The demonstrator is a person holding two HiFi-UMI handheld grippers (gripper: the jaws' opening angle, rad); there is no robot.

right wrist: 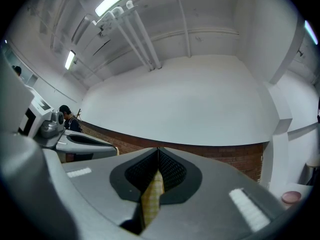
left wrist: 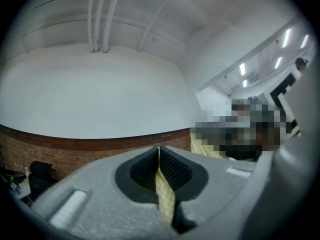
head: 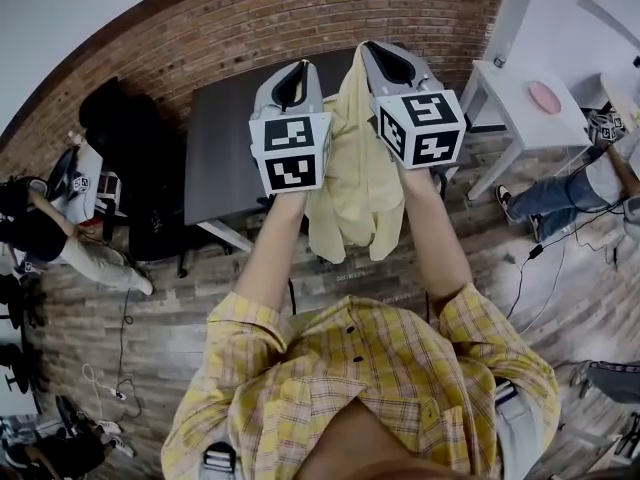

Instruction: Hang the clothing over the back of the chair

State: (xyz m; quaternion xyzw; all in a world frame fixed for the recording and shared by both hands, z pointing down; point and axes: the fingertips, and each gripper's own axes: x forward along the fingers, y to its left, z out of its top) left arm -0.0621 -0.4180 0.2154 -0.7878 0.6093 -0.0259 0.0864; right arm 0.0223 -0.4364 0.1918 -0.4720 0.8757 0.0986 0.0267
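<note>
grip's solid: my left gripper (head: 292, 83) and right gripper (head: 392, 66) each pinch the yellow shirt (head: 355, 188), hanging bunched between them near the table (head: 220, 138). i'd spread them so it opens flat, then drape it over the black chair (head: 135, 168) on my left.

Hanging before the bench (head: 222, 153), pinched between left gripper (head: 297, 73) and right gripper (head: 385, 60): the clothing (head: 355, 173). Left of the bench, a chair (head: 125, 138); right, a side table (head: 515, 103).

A lab-like workroom: brick wall (head: 300, 18), work tables (head: 225, 138), cables (head: 122, 348) trailing over wooden floor (head: 190, 313).
</note>
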